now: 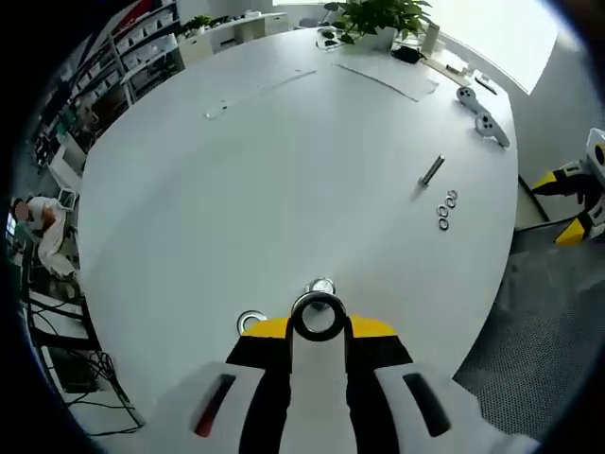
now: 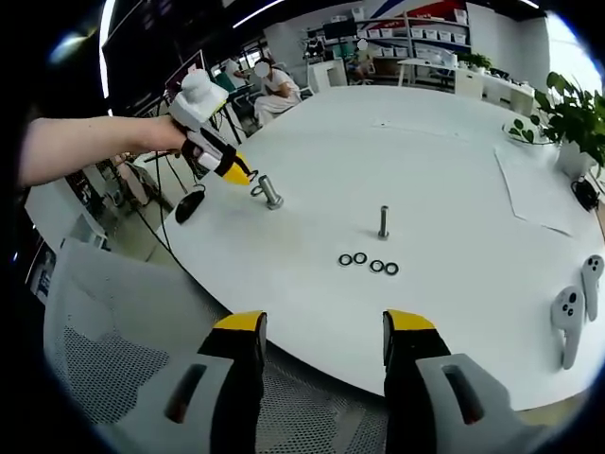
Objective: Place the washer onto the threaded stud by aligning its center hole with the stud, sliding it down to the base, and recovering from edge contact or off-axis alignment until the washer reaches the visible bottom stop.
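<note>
My left gripper (image 1: 318,320) clamps a washer (image 1: 317,315) beside a stud (image 2: 269,192) near the white table (image 1: 265,189) edge; right gripper (image 2: 323,333) jaws wide apart. Second stud (image 2: 383,221) upright behind four loose washers (image 2: 369,262). Beyond: controllers (image 2: 575,307), plant (image 1: 378,17), shelves (image 1: 132,47)

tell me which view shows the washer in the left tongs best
The left gripper view: the washer sits large at the tips of the left tongs, its hole facing the camera, just short of the stud. In the right gripper view it is a tiny ring beside the stud, seen from afar.
</note>
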Demonstrator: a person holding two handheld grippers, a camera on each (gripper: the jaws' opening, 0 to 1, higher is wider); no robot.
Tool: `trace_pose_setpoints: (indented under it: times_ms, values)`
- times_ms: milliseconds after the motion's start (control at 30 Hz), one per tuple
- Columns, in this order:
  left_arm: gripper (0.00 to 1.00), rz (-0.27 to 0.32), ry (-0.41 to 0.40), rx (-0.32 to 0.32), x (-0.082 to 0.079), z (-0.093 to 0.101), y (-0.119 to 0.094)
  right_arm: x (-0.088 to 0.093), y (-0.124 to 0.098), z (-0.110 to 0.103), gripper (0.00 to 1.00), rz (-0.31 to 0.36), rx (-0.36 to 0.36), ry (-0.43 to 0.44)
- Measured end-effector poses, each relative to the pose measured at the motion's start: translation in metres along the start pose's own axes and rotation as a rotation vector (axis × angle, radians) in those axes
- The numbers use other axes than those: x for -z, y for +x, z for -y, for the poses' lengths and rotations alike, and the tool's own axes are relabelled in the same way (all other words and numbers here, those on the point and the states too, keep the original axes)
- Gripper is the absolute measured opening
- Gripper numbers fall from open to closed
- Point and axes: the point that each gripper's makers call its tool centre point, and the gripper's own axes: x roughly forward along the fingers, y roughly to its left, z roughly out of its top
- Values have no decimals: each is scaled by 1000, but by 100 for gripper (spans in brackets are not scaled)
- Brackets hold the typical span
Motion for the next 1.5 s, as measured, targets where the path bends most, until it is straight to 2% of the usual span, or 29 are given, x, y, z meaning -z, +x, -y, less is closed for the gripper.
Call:
trace_pose_setpoints:
  times_ms: [133,300,733,1067,1500]
  values:
    - [19,-3,-3,-4,-5,-6,4,0,0,0,52,-3,2,-4]
    - [19,-7,15,1,-11,-1,7,0,0,1,52,-1,4,0]
    - [19,-46,38,0,-13,-7,22,0,0,2,52,1,7,1]
    - [19,-81,65,-13,-6,-6,39,1,-1,3,52,-3,10,6]
    - [19,-66,50,-38,3,-8,60,3,0,4,52,-9,15,13]
